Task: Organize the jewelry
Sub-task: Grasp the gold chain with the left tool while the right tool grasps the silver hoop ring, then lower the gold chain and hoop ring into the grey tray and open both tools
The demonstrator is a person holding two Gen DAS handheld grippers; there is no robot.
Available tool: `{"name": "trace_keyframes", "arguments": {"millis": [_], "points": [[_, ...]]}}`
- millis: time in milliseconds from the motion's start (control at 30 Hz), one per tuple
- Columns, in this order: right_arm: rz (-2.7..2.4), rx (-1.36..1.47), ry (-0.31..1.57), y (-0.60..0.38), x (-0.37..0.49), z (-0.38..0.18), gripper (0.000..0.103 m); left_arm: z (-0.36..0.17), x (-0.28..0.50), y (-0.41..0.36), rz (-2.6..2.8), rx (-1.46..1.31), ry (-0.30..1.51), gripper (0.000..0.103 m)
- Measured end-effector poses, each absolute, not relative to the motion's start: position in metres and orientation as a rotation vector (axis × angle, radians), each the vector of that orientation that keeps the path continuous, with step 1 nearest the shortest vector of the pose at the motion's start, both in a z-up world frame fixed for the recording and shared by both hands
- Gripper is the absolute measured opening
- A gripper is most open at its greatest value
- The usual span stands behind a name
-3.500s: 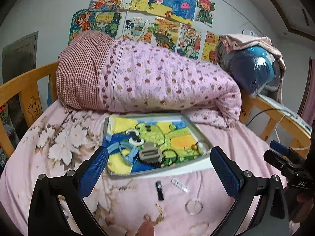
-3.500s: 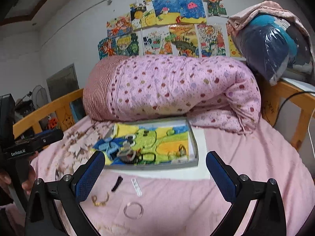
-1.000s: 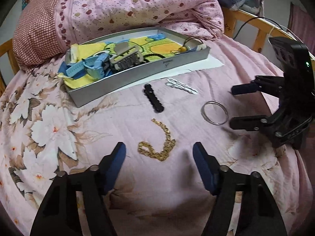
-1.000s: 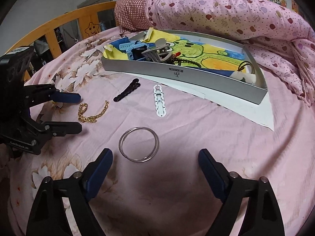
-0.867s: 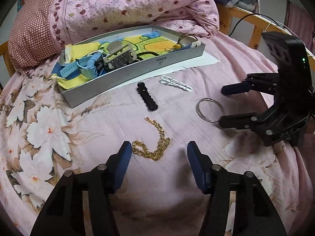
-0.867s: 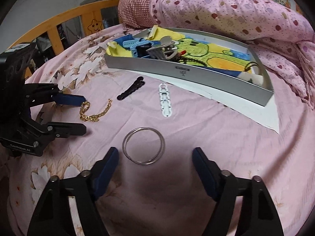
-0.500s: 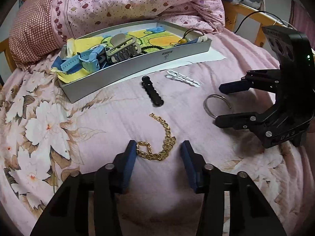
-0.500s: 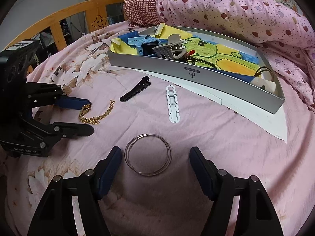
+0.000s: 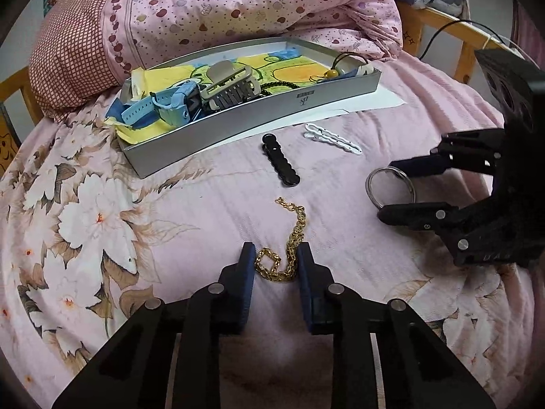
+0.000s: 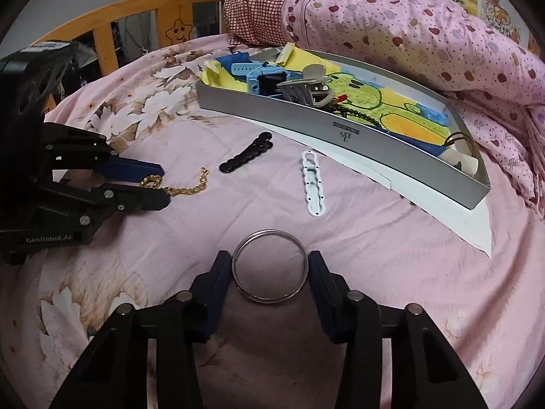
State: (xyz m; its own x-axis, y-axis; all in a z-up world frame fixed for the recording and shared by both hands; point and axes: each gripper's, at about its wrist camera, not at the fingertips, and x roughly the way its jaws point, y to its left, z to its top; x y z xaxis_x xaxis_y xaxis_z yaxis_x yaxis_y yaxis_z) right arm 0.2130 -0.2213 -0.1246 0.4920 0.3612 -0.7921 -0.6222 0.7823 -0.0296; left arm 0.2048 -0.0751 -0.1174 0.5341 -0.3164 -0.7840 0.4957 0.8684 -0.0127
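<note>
Left gripper (image 9: 276, 255) closing around bunched gold chain (image 9: 284, 259) on the pink bedspread (image 9: 204, 204), pads not quite pressing yet. Right gripper (image 10: 270, 266) closing around silver bangle (image 10: 270, 266), same deal.

Soft, even indoor light; sharp frames with fisheye-bent, dark-vignetted edges.

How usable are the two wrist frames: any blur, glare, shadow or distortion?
Left wrist: sharp, heavy fisheye; the straight tray bows, corners vignette black, gold chain crisp. Right wrist: also sharp, a soft shadow under the silver bangle, mild glare on the tray's inner wall, no motion blur.
</note>
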Motion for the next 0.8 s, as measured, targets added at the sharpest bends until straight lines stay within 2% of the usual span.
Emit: {"name": "trace_keyframes", "arguments": {"millis": [300, 800], "points": [[0.600, -0.244, 0.857, -0.230, 0.208, -0.110, 0.043, -0.102, 0.195, -0.065, -0.481, 0.152, 0.882, 0.019], [0.601, -0.164, 0.729, -0.232, 0.218, -0.058, 0.043, -0.054, 0.209, -0.064, -0.470, 0.088, 0.804, 0.019]]}}
